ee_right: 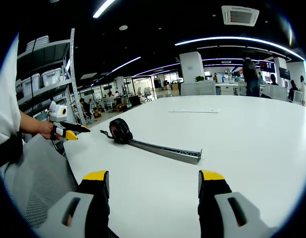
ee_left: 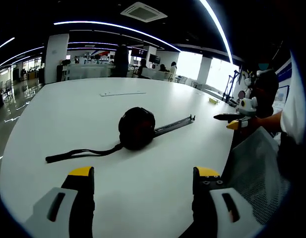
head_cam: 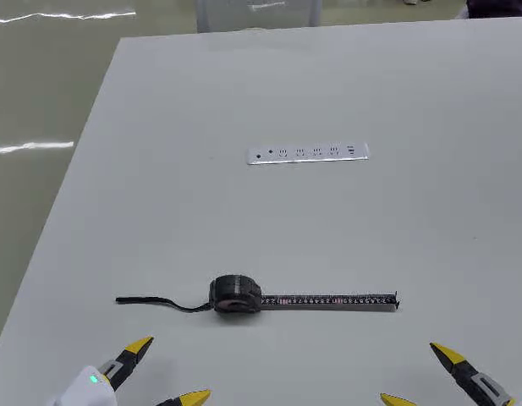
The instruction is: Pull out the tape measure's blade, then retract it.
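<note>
At the near left edge of the white desk, the left tool hovered with its yellow-tipped jaws spread wide and nothing between them. In its own gripper view both jaws stood well apart above the bare desk, pointing toward the tape measure.

Just beyond it, a black strap lay flat on the desk, running rightward to the tape measure. The tape measure's round black case rested on the desk, near the front edge and between the two tools. From the right side of the case the blade lay pulled out, straight and flat on the surface, and ended in a small hook at its far right.

Farther back, about mid-desk, a white power strip lay roughly parallel to the blade and well apart from it.

At the near right, the right tool also hovered with its jaws gaping and holding nothing. It was close to the blade's hook end but not touching it. The left gripper view showed a hand holding this tool off the desk's edge.
</note>
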Motion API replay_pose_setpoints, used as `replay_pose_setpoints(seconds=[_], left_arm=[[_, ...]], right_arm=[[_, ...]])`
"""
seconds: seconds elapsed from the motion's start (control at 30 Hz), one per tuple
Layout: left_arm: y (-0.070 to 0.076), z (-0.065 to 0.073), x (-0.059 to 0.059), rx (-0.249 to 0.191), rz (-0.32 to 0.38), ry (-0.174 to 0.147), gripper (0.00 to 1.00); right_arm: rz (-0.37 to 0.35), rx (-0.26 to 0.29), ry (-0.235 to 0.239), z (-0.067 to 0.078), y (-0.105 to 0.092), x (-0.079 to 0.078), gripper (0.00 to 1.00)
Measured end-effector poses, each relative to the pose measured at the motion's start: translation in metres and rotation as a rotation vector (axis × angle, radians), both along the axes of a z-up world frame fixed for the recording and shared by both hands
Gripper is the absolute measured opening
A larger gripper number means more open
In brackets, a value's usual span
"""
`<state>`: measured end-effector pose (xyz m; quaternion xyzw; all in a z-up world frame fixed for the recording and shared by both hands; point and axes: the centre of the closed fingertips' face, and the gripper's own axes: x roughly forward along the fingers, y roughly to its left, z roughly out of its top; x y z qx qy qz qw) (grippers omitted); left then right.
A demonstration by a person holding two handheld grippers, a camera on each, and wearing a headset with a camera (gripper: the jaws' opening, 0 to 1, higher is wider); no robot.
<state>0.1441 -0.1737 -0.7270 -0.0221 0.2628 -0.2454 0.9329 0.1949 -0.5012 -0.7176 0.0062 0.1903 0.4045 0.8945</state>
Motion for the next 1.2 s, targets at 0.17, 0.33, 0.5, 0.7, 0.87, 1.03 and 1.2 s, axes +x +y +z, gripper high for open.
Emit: replay_pose_setpoints(seconds=[0.17,0.33,0.5,0.7,0.87,1.03,1.2], left_arm=[[-0.001,-0.002,0.005,0.007,0.021,0.010,0.80],[-0.005,-0.001,0.009,0.027,0.011,0.022,0.81],[-0.007,0.001,0.014,0.037,0.020,0.024,0.81],[-0.008,0.002,0.020,0.031,0.042,0.032,0.82],[-0.006,0.000,0.026,0.023,0.081,0.041,0.82],[-0.009,-0.001,0.031,0.017,0.102,0.043,0.84],[-0.016,-0.001,0.037,0.017,0.120,0.048,0.86]], right_arm=[[0.007,-0.001,0.000,-0.001,0.001,0.003,0.74],[0.014,-0.003,0.000,-0.002,0.002,0.006,0.74],[0.018,-0.005,-0.005,-0.001,0.002,0.010,0.74],[0.018,-0.007,-0.004,-0.003,-0.001,0.015,0.74],[0.020,-0.008,-0.003,-0.003,-0.001,0.020,0.74],[0.024,-0.007,-0.002,-0.004,-0.001,0.025,0.74],[0.032,-0.010,-0.001,-0.006,0.001,0.030,0.74]])
